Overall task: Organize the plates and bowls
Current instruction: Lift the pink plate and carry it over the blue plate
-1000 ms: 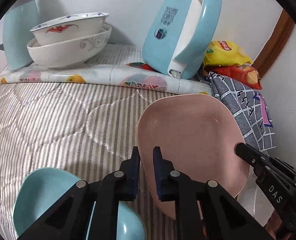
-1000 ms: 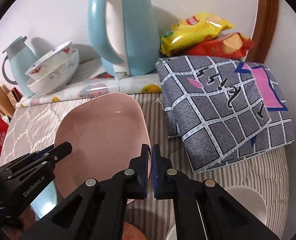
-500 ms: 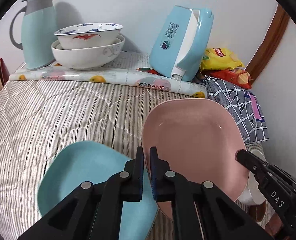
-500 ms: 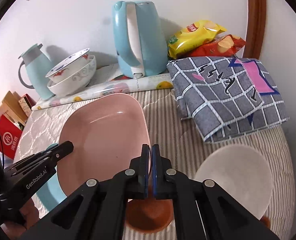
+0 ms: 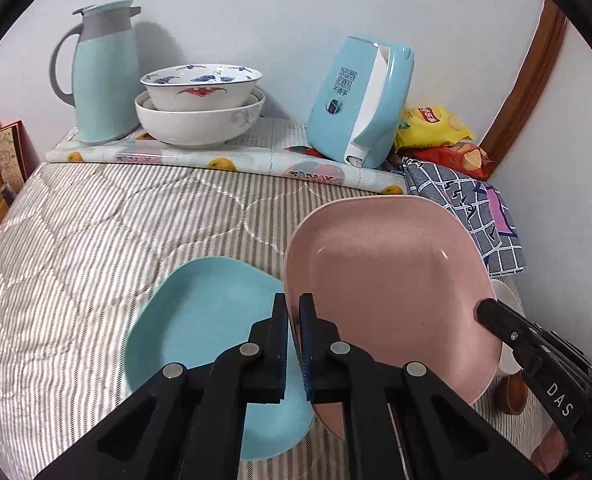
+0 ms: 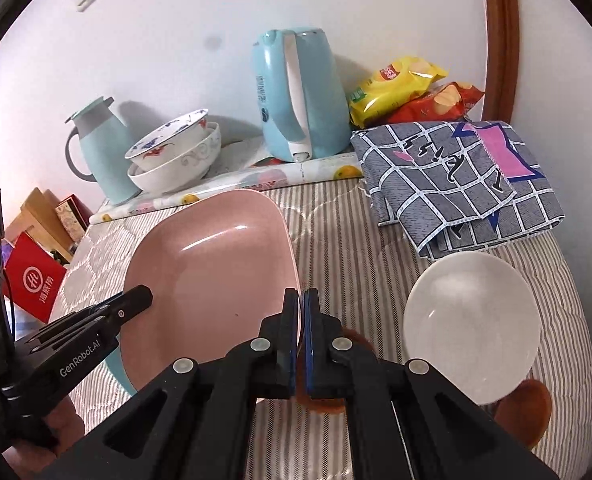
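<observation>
We grip the pink plate (image 5: 387,280) from both sides. Our left gripper (image 5: 292,344) is clamped on its rim at 9 o'clock of the plate in the left wrist view, the two fingers pressed nearly together with the rim between them. Our right gripper (image 6: 299,340) is clenched on the opposite edge, at about 4 o'clock of the plate in the right wrist view, fingers almost touching around the rim. The plate sits tilted and raised off the striped bedcover (image 5: 96,240).

Just under and to the left of the pink plate, at 7 o'clock, the blue plate (image 5: 208,340) lies flat on the bedcover, partly overlapped by the pink one. In the right wrist view, a white bowl (image 6: 471,328) sits at 3 o'clock, with brown dishes (image 6: 531,412) peeking out from beneath it and behind our fingers.

Further off at 2 o'clock lies a folded checked cloth (image 6: 463,184). Beyond the bedcover, a fruit-printed mat (image 5: 224,160) runs along the wall. On it, at 11 o'clock, two white bowls (image 5: 200,108) stand nested, the patterned one inside the larger. Just left of them stands a pale blue jug (image 5: 104,76); at 1 o'clock a blue kettle (image 5: 359,100) stands tilted in view. Snack bags (image 6: 411,84) sit farthest, in the corner behind the cloth.
</observation>
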Motion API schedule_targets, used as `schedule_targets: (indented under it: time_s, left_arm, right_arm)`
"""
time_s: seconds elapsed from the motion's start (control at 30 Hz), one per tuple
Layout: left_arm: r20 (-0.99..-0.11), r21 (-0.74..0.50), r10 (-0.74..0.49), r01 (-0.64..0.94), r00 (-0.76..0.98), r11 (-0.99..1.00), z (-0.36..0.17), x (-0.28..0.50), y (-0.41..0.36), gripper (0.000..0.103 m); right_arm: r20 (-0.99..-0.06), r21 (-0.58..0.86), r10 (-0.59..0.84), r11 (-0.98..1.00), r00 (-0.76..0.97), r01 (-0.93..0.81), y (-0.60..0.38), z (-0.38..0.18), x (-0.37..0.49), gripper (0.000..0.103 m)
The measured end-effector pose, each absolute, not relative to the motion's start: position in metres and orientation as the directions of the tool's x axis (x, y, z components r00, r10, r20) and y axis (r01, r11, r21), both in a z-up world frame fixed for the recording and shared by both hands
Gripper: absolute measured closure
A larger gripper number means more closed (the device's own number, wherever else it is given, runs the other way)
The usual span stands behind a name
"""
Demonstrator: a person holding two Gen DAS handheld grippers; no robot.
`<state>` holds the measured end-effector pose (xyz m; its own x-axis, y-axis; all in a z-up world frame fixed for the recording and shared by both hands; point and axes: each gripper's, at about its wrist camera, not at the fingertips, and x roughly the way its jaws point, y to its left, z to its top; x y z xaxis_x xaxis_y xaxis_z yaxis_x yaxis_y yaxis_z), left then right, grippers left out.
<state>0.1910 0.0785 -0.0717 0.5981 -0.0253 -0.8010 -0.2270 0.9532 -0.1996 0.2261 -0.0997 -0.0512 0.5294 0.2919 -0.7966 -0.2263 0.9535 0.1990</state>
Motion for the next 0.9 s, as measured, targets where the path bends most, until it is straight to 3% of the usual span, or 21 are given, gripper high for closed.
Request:
schedule_targets:
  time_s: [0.9]
  left_arm:
    - [-0.815, -0.239, -0.027, -0.294, 0.579, 0.925, -0.095, 0.144, 0.16, 0.097]
  right_arm:
    - [-0.811, 0.224, 0.33, 0.938, 0.482, -0.265, -0.023, -0.068, 0.185, 0.1]
